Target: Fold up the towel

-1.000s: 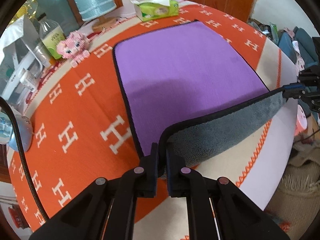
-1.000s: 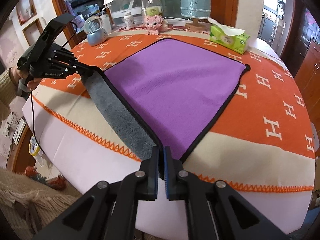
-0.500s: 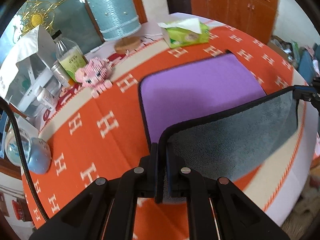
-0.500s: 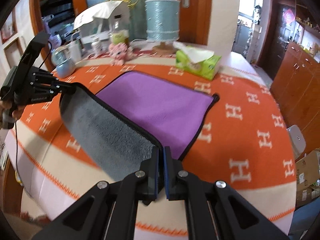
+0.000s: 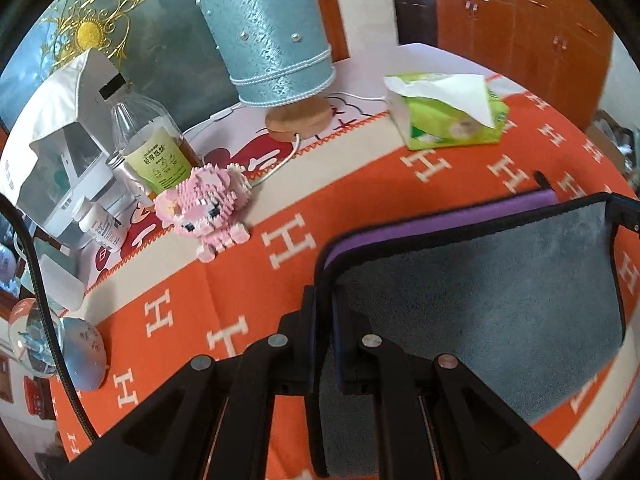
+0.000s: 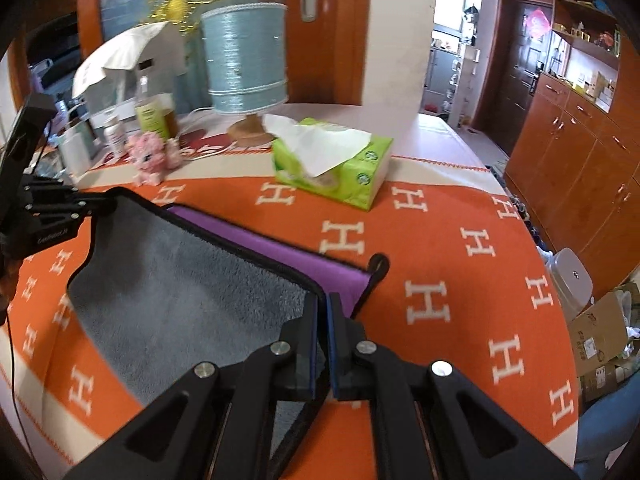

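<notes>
The towel [image 5: 480, 292] is purple on one face and grey on the other, with black edging. Its lifted half shows grey and hangs over the far purple strip [image 5: 440, 224]. My left gripper [image 5: 325, 304] is shut on one lifted corner. My right gripper [image 6: 323, 308] is shut on the other lifted corner, with the grey face [image 6: 180, 300] spread to its left. The right gripper shows at the right edge of the left wrist view [image 5: 628, 216]; the left gripper shows at the left of the right wrist view [image 6: 60, 208].
The table wears an orange cloth [image 6: 440, 264] with white H marks. Beyond the towel stand a green tissue box [image 5: 448, 116], a teal lamp [image 5: 272, 40], a pink brick pig [image 5: 204, 208], a bottle [image 5: 152, 148] and a white appliance [image 5: 60, 140]. A snow globe [image 5: 36, 344] sits left.
Both grippers have carried the held edge up and toward the far side of the table. More grey underside shows and only a narrow purple strip is left in view.
</notes>
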`<state>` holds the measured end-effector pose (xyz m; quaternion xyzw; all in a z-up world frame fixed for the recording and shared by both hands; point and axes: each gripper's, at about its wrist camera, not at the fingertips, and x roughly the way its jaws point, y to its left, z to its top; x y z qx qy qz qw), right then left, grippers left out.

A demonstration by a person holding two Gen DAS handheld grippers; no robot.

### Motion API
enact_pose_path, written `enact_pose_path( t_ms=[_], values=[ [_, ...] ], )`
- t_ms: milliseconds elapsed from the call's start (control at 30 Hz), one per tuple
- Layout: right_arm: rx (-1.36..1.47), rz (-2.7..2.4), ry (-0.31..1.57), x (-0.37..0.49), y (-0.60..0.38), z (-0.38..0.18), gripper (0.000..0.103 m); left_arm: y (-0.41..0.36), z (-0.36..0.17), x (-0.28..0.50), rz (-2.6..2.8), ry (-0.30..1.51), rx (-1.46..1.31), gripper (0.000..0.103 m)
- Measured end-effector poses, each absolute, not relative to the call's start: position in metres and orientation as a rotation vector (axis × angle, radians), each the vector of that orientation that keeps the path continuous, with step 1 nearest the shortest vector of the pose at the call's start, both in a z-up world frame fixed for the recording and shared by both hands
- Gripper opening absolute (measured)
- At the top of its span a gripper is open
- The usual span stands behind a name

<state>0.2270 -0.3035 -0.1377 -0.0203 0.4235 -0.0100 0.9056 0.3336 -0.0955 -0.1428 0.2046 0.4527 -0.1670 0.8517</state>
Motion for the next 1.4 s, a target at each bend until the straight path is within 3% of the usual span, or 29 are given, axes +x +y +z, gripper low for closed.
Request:
enact_pose_path(
  t_ms=[500, 733, 767, 833, 867, 933, 1033, 1167, 1233, 1300, 1400],
  values=[
    [-0.042, -0.079, 0.944, 0.278, -0.318, -0.177, 0.004, -0.120, -0.187, 0.378, -0.246, 1.004, 0.394, 0.005],
    [-0.042, -0.115, 0.962, 0.284, -0.321, -0.185, 0.009, -0.122, -0.198, 0.382, -0.209, 1.021, 0.369, 0.011],
    [-0.030, -0.122, 0.974, 0.284, -0.323, -0.186, 0.013, -0.121, -0.199, 0.382, -0.197, 1.021, 0.363, 0.014],
    [-0.031, -0.149, 0.981, 0.285, -0.323, -0.186, 0.021, -0.118, -0.199, 0.384, -0.160, 1.022, 0.334, 0.035],
    [-0.036, -0.160, 0.980, 0.284, -0.323, -0.185, 0.025, -0.115, -0.199, 0.385, -0.146, 1.022, 0.321, 0.038],
    [-0.037, -0.165, 0.970, 0.282, -0.322, -0.181, 0.026, -0.110, -0.195, 0.385, -0.131, 1.026, 0.282, 0.059],
    [-0.026, -0.162, 0.958, 0.278, -0.321, -0.173, 0.027, -0.105, -0.186, 0.379, -0.120, 1.007, 0.255, 0.079],
    [0.014, -0.158, 0.956, 0.275, -0.321, -0.164, 0.027, -0.101, -0.169, 0.367, -0.115, 0.972, 0.245, 0.088],
    [0.040, -0.157, 0.960, 0.273, -0.319, -0.160, 0.032, -0.099, -0.163, 0.361, -0.111, 0.974, 0.239, 0.092],
    [0.061, -0.157, 0.963, 0.271, -0.317, -0.158, 0.045, -0.098, -0.158, 0.356, -0.112, 0.981, 0.231, 0.092],
    [0.079, -0.157, 0.954, 0.266, -0.310, -0.151, 0.047, -0.095, -0.149, 0.345, -0.127, 0.977, 0.208, 0.099]
  ],
)
